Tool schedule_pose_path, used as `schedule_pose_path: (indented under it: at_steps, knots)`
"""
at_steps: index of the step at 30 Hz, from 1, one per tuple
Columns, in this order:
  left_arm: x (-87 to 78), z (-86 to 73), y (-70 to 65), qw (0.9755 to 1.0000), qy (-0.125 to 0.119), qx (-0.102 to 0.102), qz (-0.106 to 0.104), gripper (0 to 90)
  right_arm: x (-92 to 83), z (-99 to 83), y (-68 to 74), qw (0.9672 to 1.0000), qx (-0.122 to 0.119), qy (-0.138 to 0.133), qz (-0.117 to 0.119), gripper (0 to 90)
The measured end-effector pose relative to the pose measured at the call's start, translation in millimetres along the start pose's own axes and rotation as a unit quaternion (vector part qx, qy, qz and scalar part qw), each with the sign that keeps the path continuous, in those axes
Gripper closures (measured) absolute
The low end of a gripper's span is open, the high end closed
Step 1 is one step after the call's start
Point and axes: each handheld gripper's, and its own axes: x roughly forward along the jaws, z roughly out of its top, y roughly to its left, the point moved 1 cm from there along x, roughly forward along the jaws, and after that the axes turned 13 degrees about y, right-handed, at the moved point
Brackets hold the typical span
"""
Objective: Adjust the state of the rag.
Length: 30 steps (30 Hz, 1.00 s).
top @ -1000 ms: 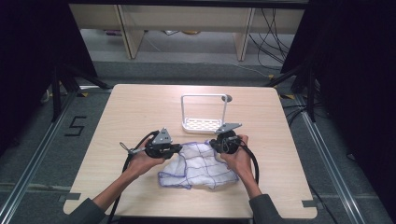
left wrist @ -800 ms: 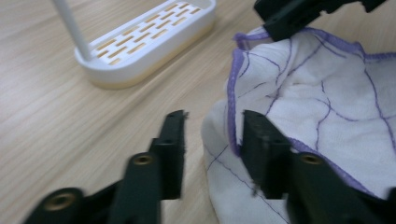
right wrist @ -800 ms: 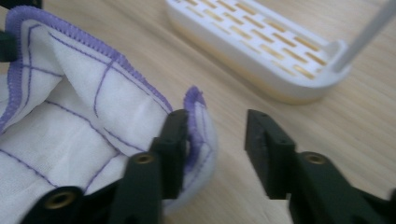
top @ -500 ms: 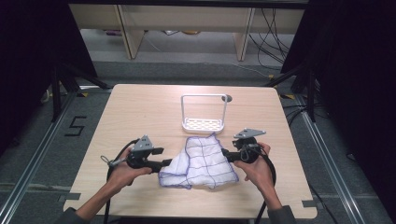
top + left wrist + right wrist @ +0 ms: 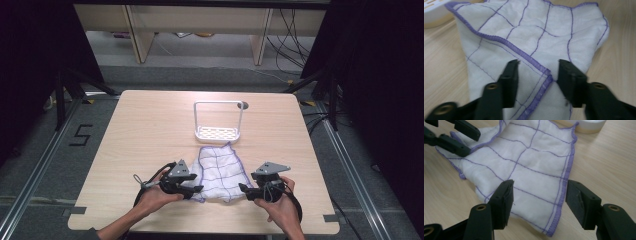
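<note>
Right now the white cloth with purple grid stitching (image 5: 220,170) lies partly folded on the wooden surface (image 5: 145,130), just in front of the white wire rack (image 5: 218,122), with a hand-held gripper at each of its near corners. The left hand-held gripper (image 5: 537,72) has its jaws apart, having just been narrowing, and they straddle a purple-hemmed corner of the cloth without pressing on it. The right hand-held gripper (image 5: 539,197) has its jaws spread wide, having just been opening, over the cloth's other near edge, again with fabric between them but not pinched. The main risk, as I judge it, lies in an uneven grab: on the left the hem sits over a second layer, so the jaws could close on one layer alone or on both, and the fold would then pull crooked. If the right jaws close too far inside the hem they could bunch the fabric, and a lift by one side alone might drag the cloth against the rack.
</note>
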Motion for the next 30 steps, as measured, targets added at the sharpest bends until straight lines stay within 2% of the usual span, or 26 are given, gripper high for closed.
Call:
schedule_pose_path:
  at_steps: [2, 3, 4, 7, 9, 10, 11, 14, 15, 17, 18, 19, 20, 22, 23, 24, 25, 26, 27, 28, 30]
  knots:
    - [0.9, 1.3, 3.9, 1.0, -0.004, 0.005, 0.008, 71.9, -1.4, -0.9, 1.2, 0.9999, 0.008, 0.005, 0.003, 40.5]
    - [-0.4, 1.6, 6.8, 0.9998, -0.006, 0.008, 0.016, 80.0, -1.1, -0.9, 0.5, 1.0, 0.001, 0.0, 0.005, 41.0]
    - [-3.6, 2.4, 12.0, 0.9996, -0.006, 0.02, 0.019, 84.0, -0.8, -1.4, 0.2, 1.0, -0.004, -0.002, 0.006, 41.4]
    - [-20.5, 7.3, 30.7, 0.9986, -0.035, 0.001, 0.039, 85.5, -1.3, -1.9, -1.1, 0.9999, -0.004, -0.007, 0.008, 41.8]
    - [-32.2, 9.3, 45.8, 0.9979, -0.046, -0.012, 0.042, 85.7, -1.3, -2.1, -2.1, 0.9998, -0.006, -0.013, 0.011, 42.0]
    - [-35.4, 9.6, 50.3, 0.997, -0.059, -0.032, 0.039, 85.8, -2.0, -2.2, -2.2, 0.9999, -0.001, -0.012, 0.01, 42.2]
    - [-38.6, 9.4, 55.1, 0.9965, -0.062, -0.034, 0.045, 85.8, -2.8, -2.2, -2.1, 0.9999, 0.002, -0.009, 0.01, 42.5]
    - [-44.9, 8.7, 67.8, 0.9959, -0.061, -0.047, 0.048, 85.8, -2.8, -2.6, -3.4, 0.9999, 0.0, -0.011, 0.007, 42.3]
    - [-45.1, 7.4, 72.3, 0.9948, -0.063, -0.055, 0.058, 85.8, -3.6, -2.7, -2.3, 0.9998, 0.01, -0.007, 0.012, 42.2]
    - [-43.2, 2.2, 84.3, 0.9936, -0.051, -0.071, 0.072, 85.7, -3.0, -2.8, -3.7, 0.9999, 0.009, -0.008, 0.01, 42.0]
    - [-42.3, -0.5, 89.4, 0.9933, -0.048, -0.068, 0.079, 85.7, -3.0, -3.5, -4.4, 0.9999, 0.013, -0.006, 0.008, 41.8]
    - [-39.6, -2.6, 93.4, 0.9915, -0.052, -0.081, 0.087, 85.7, -3.0, -3.9, -5.0, 0.9999, 0.012, -0.005, 0.009, 41.8]
    - [-39.8, -5.2, 99.3, 0.9915, -0.037, -0.077, 0.098, 85.7, -2.0, -4.6, -6.2, 0.9999, 0.007, -0.012, 0.005, 41.7]
    - [-35.6, -9.3, 110.9, 0.9895, -0.03, -0.078, 0.118, 85.5, -3.8, -5.3, -7.2, 0.9999, 0.008, -0.01, 0.004, 41.2]
    - [-33.5, -10.7, 114.6, 0.9891, -0.033, -0.086, 0.115, 85.2, -4.5, -6.1, -7.2, 0.9999, 0.013, -0.009, 0.004, 41.0]
    - [-28.9, -12.8, 119.7, 0.9872, -0.046, -0.11, 0.106, 84.6, -4.8, -6.6, -7.8, 0.9999, 0.01, -0.008, 0.003, 40.9]
    - [-25.7, -15.1, 124.6, 0.9858, -0.048, -0.125, 0.101, 79.7, -5.6, -7.7, -6.7, 0.9999, 0.015, -0.007, 0.003, 40.8]
    - [-23.6, -15.6, 125.5, 0.984, -0.054, -0.141, 0.095, 70.5, -6.7, -8.9, -5.2, 0.9999, 0.012, -0.005, 0.005, 40.8]
    - [-23.6, -17.1, 126.4, 0.9829, -0.053, -0.148, 0.096, 65.1, -7.3, -9.9, -3.5, 0.9999, 0.012, -0.004, 0.005, 40.8]
    - [-27.6, -18.7, 127.1, 0.9836, -0.04, -0.146, 0.099, 59.1, -8.4, -11.1, -1.3, 1.0, 0.009, -0.001, 0.005, 40.9]
    - [-35.8, -21.1, 121.4, 0.9805, -0.05, -0.161, 0.101, 49.5, -9.7, -14.9, 3.4, 0.9999, 0.006, 0.011, 0.0, 40.8]
